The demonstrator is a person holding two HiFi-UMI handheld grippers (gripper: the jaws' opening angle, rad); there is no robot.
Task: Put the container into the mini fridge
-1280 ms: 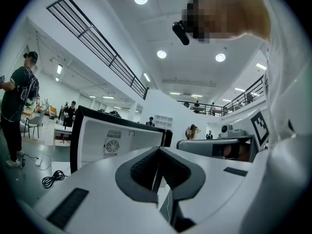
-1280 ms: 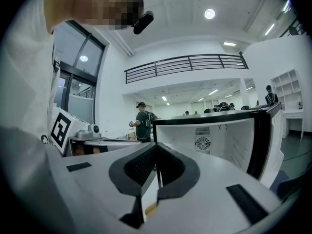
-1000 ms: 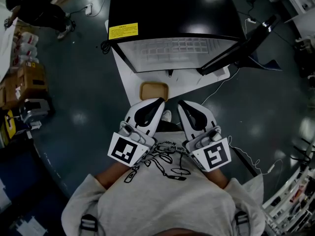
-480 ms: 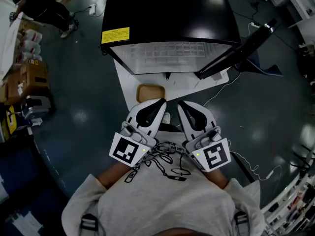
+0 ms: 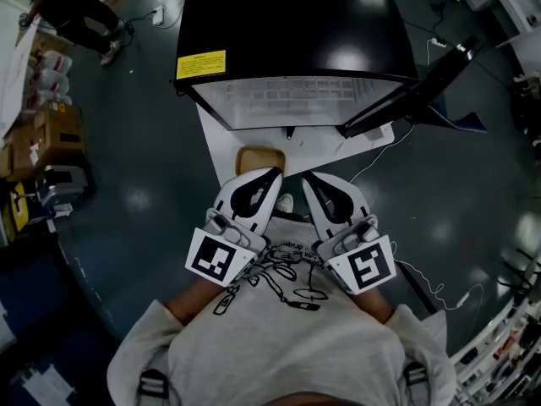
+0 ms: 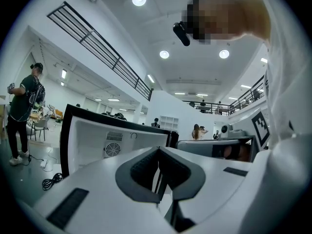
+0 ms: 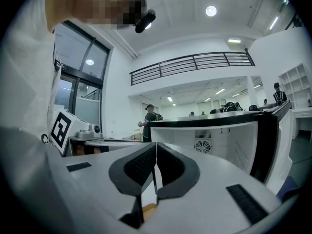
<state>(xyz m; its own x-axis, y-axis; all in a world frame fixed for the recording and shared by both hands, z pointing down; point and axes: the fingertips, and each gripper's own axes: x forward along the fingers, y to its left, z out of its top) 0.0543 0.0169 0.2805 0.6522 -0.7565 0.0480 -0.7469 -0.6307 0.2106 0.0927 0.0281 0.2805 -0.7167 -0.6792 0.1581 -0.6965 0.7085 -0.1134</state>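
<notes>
**Both jaws shut, nothing held**

Glossy black boxy mini fridge [image 5: 296, 24], door open; the print on its yellow label [image 5: 201, 64] is unreadable. Tan rounded-rectangular container [image 5: 258, 159] lies on a white sheet [image 5: 218, 138] just before it. White left gripper [image 5: 277, 172] and right gripper [image 5: 306, 176]: jaws pressed together, empty.

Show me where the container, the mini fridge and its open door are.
container [image 5: 259, 158]: head view, middle of its tan surface.
mini fridge [image 5: 296, 24]: head view, black top panel.
open door [image 5: 412, 85]: head view, dark upper edge.
</notes>
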